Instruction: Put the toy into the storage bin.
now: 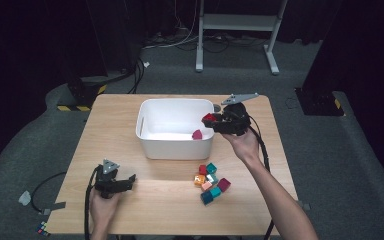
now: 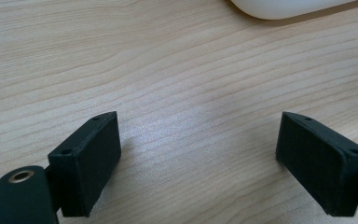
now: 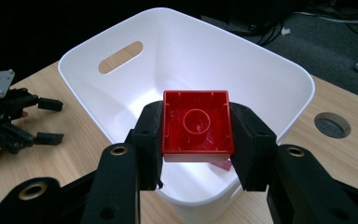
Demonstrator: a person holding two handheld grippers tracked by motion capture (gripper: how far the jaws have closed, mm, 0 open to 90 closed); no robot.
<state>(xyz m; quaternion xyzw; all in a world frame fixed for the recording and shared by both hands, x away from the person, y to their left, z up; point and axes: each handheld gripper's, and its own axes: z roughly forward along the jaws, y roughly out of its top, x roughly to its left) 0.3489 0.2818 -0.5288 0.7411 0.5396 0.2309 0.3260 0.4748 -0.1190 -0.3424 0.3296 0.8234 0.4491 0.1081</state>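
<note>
My right gripper (image 1: 211,120) (image 3: 196,126) is shut on a red block (image 3: 196,122) (image 1: 209,118), hollow underside facing the camera, held over the right rim of the white tub (image 1: 150,145) (image 3: 279,70). One dark pink block (image 1: 197,134) lies on the tub's floor; a sliver of it (image 3: 221,165) shows below the held block. A cluster of several coloured blocks (image 1: 211,182) sits on the table in front of the tub. My left gripper (image 1: 130,181) (image 2: 198,158) rests near the table's front left, open, with bare wood between its jaws.
The wooden table (image 1: 170,200) has a round cable hole (image 3: 332,124) right of the tub. Grey floor surrounds it, with a white stand (image 1: 240,22) and cables behind. The left gripper (image 3: 9,116) appears at the far left in the right gripper view.
</note>
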